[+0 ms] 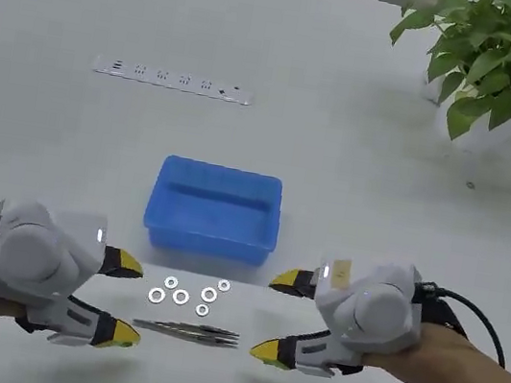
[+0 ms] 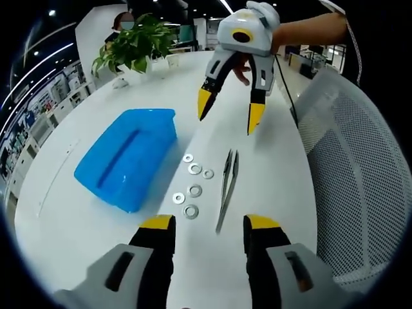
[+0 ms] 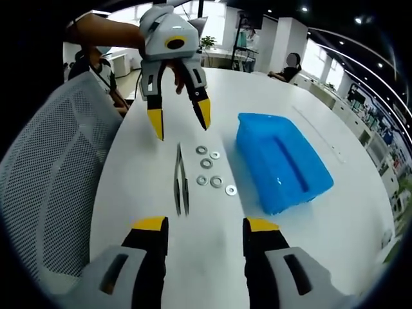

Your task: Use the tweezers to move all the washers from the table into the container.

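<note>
- Tweezers (image 1: 187,331) lie flat on the white table (image 1: 356,169), nearest the person, crosswise between the 2 grippers and touched by neither.
- The left gripper (image 1: 122,297) hangs just above the table beside one end of them, jaws spread wide and holding nothing.
- The right gripper (image 1: 275,315) faces it from the other end, also gaping and empty.
- 6 washers (image 1: 183,293) sit in a loose cluster on the table just beyond the tweezers. They lie between the tweezers and the blue container (image 1: 209,239), close to its front wall but not touching it; the container looks empty.
- The step in hand, as I judge it, is picking up the tweezers; no washer has been moved yet.
- In the right gripper view the 2 arms of the tweezers appear to spread toward that gripper and join at the far end, so the working tips probably point to the person's right.
- To do it well, 1 gripper should come down over the middle of the tweezers with its jaws across both arms, so that closing them also squeezes the tips together.
- The tool is thin and lies flat, so the jaw tips must reach right down to the table surface, or they may slide over the metal or push it into the washers.
- The other gripper could steady the joined end while the first one closes.
</note>
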A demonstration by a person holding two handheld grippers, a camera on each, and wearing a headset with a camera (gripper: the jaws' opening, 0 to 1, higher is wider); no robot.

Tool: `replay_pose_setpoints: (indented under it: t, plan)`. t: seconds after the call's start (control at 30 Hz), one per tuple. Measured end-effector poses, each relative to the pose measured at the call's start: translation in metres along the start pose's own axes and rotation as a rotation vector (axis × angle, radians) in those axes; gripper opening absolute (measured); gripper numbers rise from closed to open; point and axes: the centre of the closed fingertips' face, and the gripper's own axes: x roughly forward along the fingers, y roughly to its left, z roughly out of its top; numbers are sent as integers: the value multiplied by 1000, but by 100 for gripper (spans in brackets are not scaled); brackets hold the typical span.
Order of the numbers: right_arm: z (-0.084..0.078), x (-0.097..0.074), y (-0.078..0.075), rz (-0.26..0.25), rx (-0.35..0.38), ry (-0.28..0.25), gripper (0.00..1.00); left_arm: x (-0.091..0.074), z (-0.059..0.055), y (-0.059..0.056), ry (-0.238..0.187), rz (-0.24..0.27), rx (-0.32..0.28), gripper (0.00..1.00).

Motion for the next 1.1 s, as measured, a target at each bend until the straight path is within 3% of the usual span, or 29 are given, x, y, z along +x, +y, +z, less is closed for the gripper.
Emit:
replay_pose_setpoints:
  t: [0.4,0.77,1.1]
  plan:
    - [3,18,5,35,-26,11,32,9,-3,-3,17,-25,4,33]
    - [7,33,18,98,-48,24,24,15,-11,-5,56,-51,27,26]
    - [8,40,24,125,-82,42,16,19,-13,-5,69,-57,38,16]
